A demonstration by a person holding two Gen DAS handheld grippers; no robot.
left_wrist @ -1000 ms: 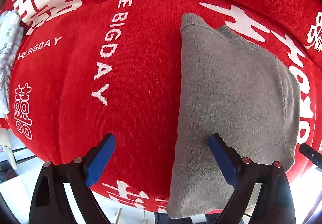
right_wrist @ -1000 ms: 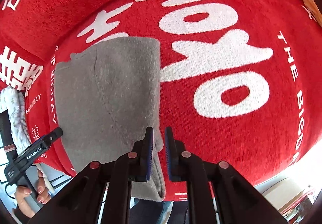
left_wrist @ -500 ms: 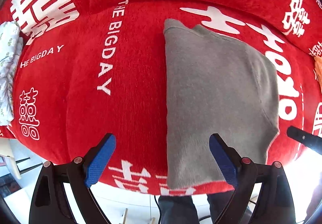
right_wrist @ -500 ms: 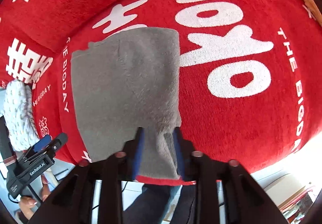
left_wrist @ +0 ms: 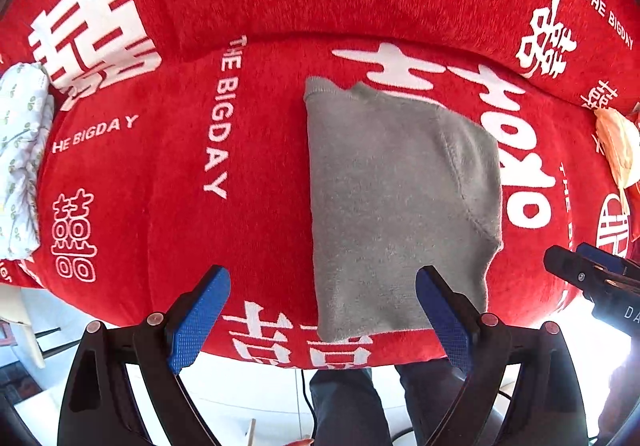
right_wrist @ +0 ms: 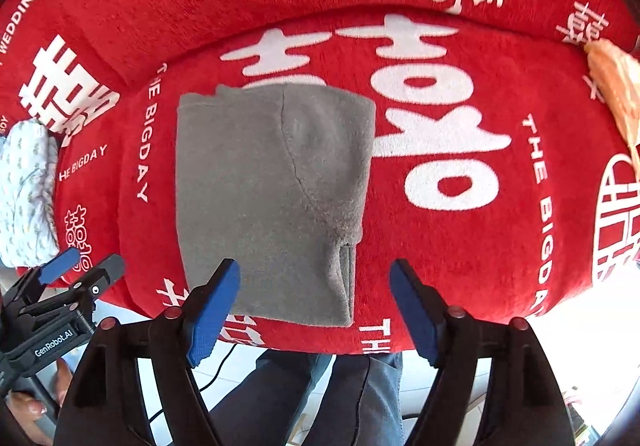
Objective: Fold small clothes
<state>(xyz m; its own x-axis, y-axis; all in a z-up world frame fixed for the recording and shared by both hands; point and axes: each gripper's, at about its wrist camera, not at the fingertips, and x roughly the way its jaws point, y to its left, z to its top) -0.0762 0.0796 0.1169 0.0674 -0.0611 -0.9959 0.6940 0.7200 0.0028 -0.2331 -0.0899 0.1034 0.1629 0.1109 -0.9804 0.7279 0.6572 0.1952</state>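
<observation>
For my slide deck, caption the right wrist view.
Right gripper opening, empty, above a folded grey garment on a red sofa cover.

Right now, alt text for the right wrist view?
A folded grey garment lies flat on a red sofa cover with white lettering. The right gripper hangs above its near edge, jaws opening, nothing between them. The left gripper shows at lower left.

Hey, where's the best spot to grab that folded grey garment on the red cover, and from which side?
Grip the grey garment at its near right corner, coming from above with one finger slid under the near edge. There the layered edges lie exposed near the red cover's front edge. The right gripper, jaws opening and holding nothing, hangs over that spot.
</observation>
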